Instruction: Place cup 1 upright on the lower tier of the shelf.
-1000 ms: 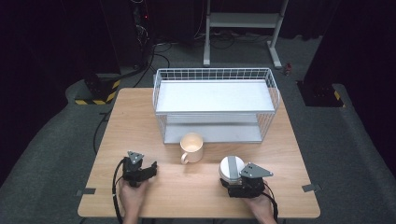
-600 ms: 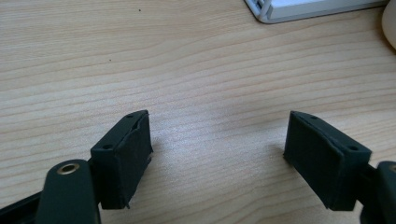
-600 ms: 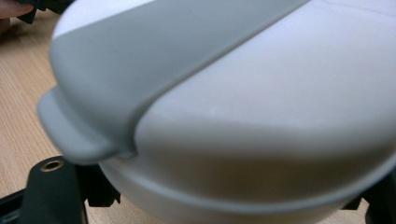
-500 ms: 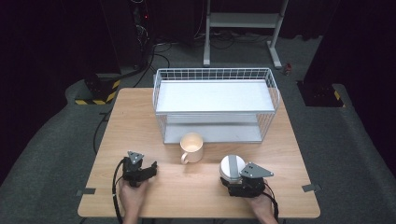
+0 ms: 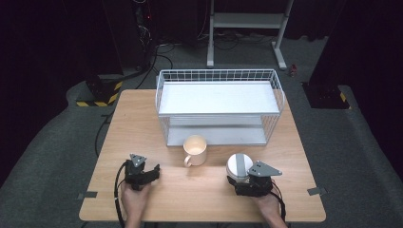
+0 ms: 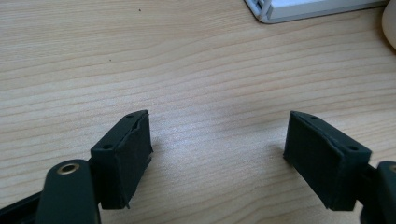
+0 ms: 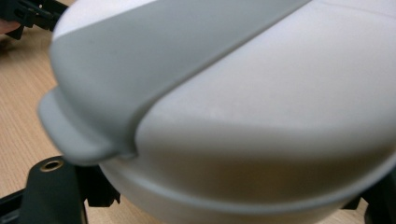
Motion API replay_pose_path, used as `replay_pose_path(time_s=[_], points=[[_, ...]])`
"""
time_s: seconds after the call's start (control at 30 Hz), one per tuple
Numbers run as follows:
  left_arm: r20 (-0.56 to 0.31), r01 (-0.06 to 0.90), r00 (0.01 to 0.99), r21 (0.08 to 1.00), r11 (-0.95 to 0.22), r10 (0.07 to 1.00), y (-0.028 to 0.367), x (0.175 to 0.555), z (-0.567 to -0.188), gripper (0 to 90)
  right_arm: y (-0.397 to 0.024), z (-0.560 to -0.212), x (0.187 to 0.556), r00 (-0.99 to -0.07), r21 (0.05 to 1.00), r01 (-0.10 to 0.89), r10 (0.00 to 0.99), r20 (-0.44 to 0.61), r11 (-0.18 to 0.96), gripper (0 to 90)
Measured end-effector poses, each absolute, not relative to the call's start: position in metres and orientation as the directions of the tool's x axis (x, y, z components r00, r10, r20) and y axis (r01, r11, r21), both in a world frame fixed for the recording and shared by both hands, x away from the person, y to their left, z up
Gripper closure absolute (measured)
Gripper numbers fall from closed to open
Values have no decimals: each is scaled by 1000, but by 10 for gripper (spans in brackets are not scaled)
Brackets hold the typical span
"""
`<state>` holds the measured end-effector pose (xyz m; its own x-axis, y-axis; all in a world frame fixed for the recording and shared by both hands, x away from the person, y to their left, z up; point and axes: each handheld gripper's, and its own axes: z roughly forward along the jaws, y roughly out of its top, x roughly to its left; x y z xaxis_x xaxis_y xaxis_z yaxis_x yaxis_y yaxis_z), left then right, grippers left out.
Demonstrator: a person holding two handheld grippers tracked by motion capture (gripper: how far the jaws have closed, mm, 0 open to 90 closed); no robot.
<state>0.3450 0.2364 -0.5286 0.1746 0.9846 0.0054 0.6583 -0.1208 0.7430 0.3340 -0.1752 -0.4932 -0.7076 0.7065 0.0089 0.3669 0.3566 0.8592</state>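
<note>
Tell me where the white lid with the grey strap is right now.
In the high view, the lid sits front right on the table, at the right gripper, right of the mug.

Bright, even overhead light falls on the table [image 5: 142, 123] while the floor and room around it sink into near-black; shadows are short and soft; a pale sheen lies on the wood between the left gripper's jaws; the white lid [image 7: 261, 121] looms blurred, too close to focus.

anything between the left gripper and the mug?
Nothing: in the high view, only bare table separates the left gripper from the mug.
</note>
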Motion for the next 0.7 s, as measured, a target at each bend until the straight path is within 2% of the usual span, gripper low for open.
replay_pose_path(time_s=[0.7], points=[[5, 658, 174, 743, -120, 985, 236, 345, -529, 229, -185, -486, 354, -677, 859, 388, 736, 20, 334, 183]])
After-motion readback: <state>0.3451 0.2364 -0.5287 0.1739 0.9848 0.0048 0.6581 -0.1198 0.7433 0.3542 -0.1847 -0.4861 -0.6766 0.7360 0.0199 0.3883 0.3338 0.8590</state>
